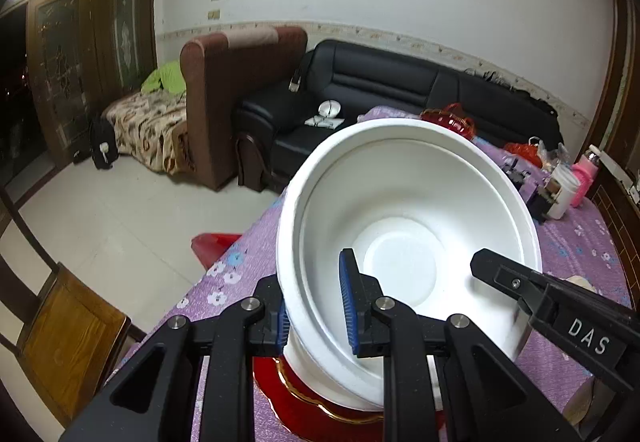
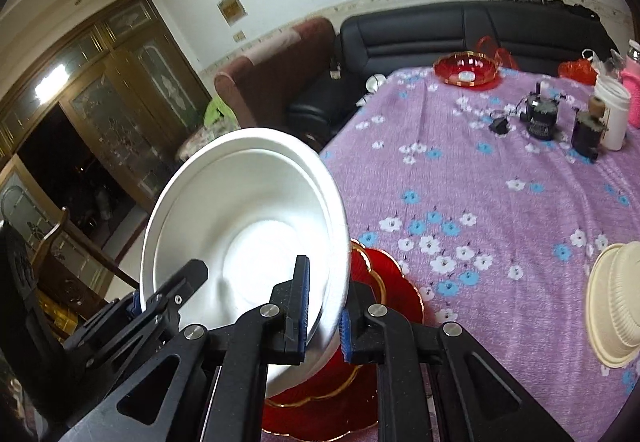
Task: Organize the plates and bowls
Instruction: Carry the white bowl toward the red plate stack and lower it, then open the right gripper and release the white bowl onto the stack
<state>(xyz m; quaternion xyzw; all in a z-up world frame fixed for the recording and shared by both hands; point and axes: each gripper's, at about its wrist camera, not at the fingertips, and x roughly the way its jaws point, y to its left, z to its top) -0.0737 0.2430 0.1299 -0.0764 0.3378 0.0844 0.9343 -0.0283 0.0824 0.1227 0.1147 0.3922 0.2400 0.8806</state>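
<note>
A big white bowl [image 1: 404, 226] is held tilted above a red gold-rimmed plate [image 1: 304, 402] on the purple flowered tablecloth. My left gripper [image 1: 316, 306] is shut on the bowl's left rim, one pad outside, one inside. My right gripper [image 2: 324, 316] is shut on the bowl's right rim [image 2: 336, 242]; its finger [image 1: 520, 282] shows in the left wrist view. The red plate [image 2: 384, 282] lies under the bowl in the right wrist view. An overturned cream bowl [image 2: 616, 302] lies at the right. A red glass dish [image 2: 466, 70] stands at the table's far edge.
A white cup [image 2: 612, 110], a pink bottle [image 2: 634, 98] and small dark gadgets [image 2: 542, 114] stand at the far right. A wooden chair [image 1: 68, 330] stands left of the table. A black sofa [image 1: 400, 82] lies beyond the table's far edge.
</note>
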